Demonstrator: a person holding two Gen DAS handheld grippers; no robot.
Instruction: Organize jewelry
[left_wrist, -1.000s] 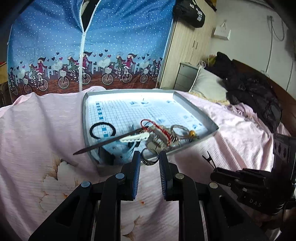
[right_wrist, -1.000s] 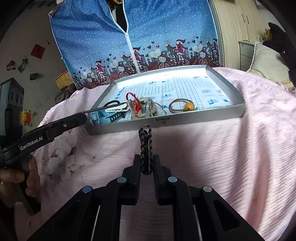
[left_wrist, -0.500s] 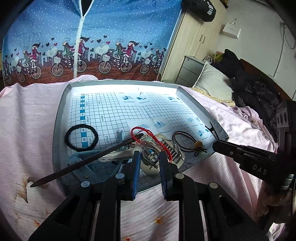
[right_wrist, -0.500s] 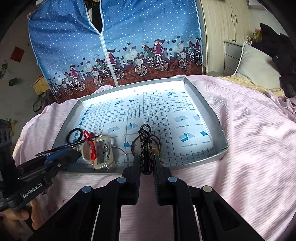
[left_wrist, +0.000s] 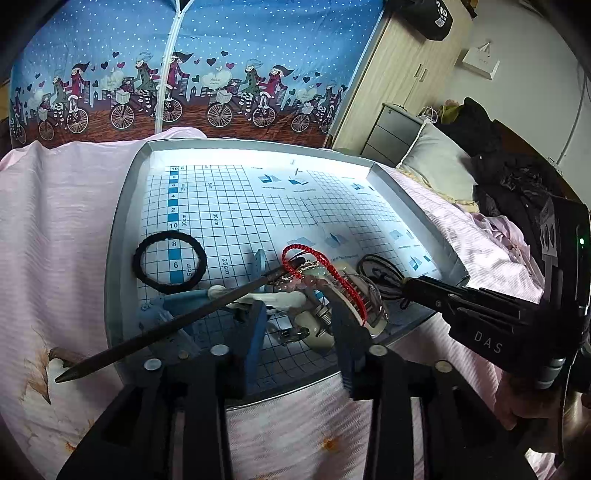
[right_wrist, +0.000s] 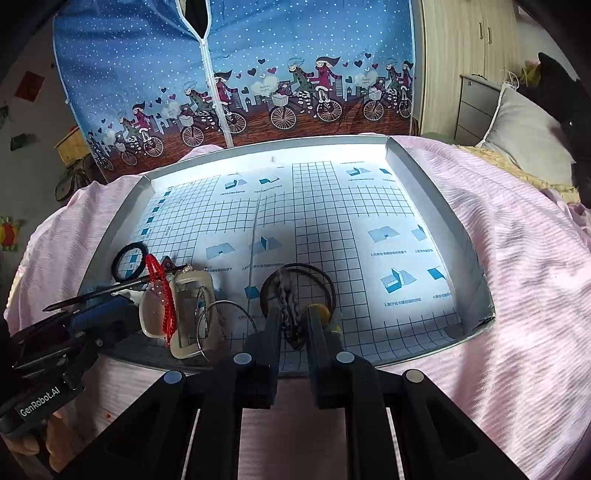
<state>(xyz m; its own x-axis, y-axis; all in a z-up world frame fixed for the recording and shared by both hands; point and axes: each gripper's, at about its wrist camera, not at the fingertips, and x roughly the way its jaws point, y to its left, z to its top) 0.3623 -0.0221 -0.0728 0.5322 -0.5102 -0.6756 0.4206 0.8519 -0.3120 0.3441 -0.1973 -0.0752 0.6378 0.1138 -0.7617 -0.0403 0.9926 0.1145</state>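
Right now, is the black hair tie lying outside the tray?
No, the hair tie lies flat inside the tray, on the grid paper.

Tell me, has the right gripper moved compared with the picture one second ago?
Yes. The right gripper, shut on the braided bracelet, went forward over the tray's near rim; earlier it stood short of it.

You see the tray (right_wrist: 443, 206) on the bedspread (right_wrist: 524, 280), its jewelry pile (right_wrist: 177, 306) near-left, hair tie (left_wrist: 170, 262) further left.

Bedroom: blue bicycle-print fabric wardrobe (right_wrist: 236, 74) behind a pink-sheeted bed (right_wrist: 517, 258); wooden wardrobe (left_wrist: 399, 74), grey drawer unit (left_wrist: 395, 129), grey pillow (left_wrist: 439, 162) at the far right corner.
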